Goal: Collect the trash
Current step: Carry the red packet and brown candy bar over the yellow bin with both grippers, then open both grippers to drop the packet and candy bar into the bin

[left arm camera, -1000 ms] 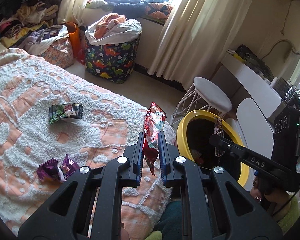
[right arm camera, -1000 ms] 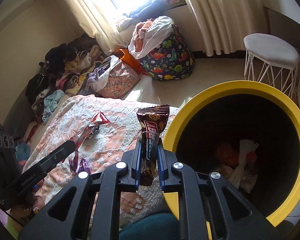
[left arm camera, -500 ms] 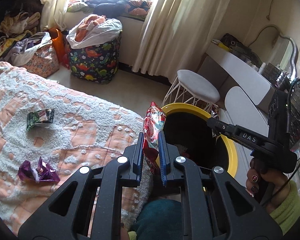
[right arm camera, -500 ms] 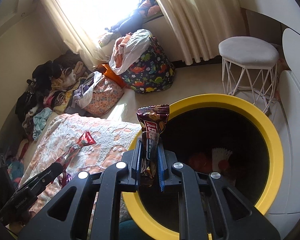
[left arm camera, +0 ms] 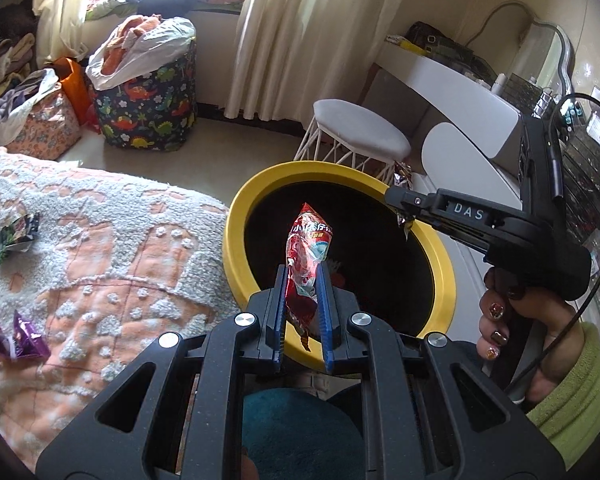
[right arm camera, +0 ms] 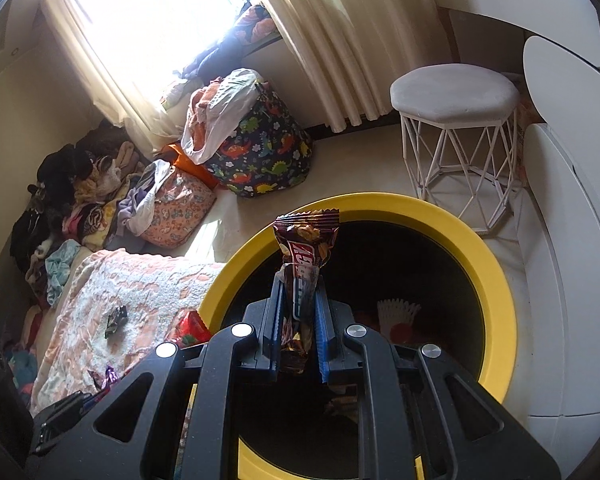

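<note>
A: Your red snack wrapper [left arm camera: 306, 252] stands upright over the dark mouth of the yellow-rimmed bin [left arm camera: 236, 248], pinched at its lower half by your left tongs [left arm camera: 303, 300], which are closed almost fully on it.

B: And the other piece?

A: The brown candy wrapper [right arm camera: 306, 256] is clamped the same way in your right tongs [right arm camera: 298, 312], jaws nearly together, its crimped top crossing the bin's far rim in the right wrist view. Crumpled trash lies at the bottom of the bin.

B: What lies around you?

A: Just left of the bin is the bed [left arm camera: 100, 240], where a green wrapper [left arm camera: 16, 236] and a purple wrapper [left arm camera: 18, 338] lie well apart. Beyond the bin stands a white stool [right arm camera: 456, 120], and further off a dinosaur-print hamper [right arm camera: 260, 148] heaped with clothes.
</note>
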Motion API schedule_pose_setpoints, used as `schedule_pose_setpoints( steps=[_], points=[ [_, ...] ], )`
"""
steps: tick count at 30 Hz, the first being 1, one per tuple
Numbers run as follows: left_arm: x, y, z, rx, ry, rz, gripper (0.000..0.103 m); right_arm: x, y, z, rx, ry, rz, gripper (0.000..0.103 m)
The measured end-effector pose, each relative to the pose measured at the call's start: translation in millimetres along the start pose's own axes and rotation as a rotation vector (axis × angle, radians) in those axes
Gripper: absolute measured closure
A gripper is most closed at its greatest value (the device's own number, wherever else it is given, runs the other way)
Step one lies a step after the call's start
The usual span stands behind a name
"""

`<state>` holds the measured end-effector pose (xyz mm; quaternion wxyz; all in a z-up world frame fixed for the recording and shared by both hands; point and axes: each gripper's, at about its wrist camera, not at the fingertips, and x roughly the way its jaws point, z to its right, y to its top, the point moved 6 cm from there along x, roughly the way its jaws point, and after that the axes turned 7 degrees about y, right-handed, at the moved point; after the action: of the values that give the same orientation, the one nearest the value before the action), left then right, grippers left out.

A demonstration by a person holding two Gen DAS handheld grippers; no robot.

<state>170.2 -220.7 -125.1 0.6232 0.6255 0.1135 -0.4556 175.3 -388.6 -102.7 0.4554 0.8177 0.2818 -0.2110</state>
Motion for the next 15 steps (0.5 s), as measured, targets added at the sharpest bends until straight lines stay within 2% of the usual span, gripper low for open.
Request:
schedule_pose_setpoints(
  steps=[9, 11, 13, 15],
  points=[
    [26, -1, 19, 0.050, -0.010, -0.044, 0.093, 3, 4, 20, 0.051, -0.020, 0.003, 0.084],
    [30, -2, 21, 0.053, -0.006, -0.046, 0.086, 4, 3, 21, 0.060, -0.022, 0.005, 0.075],
    [34, -4, 21, 0.053, 0.006, -0.051, 0.059, 2, 2, 21, 0.060, -0.031, 0.009, 0.065],
    [33, -5, 18, 0.034, 0.005, -0.042, 0.049, 2, 4, 21, 0.057, -0.039, 0.015, 0.062]
  ],
)
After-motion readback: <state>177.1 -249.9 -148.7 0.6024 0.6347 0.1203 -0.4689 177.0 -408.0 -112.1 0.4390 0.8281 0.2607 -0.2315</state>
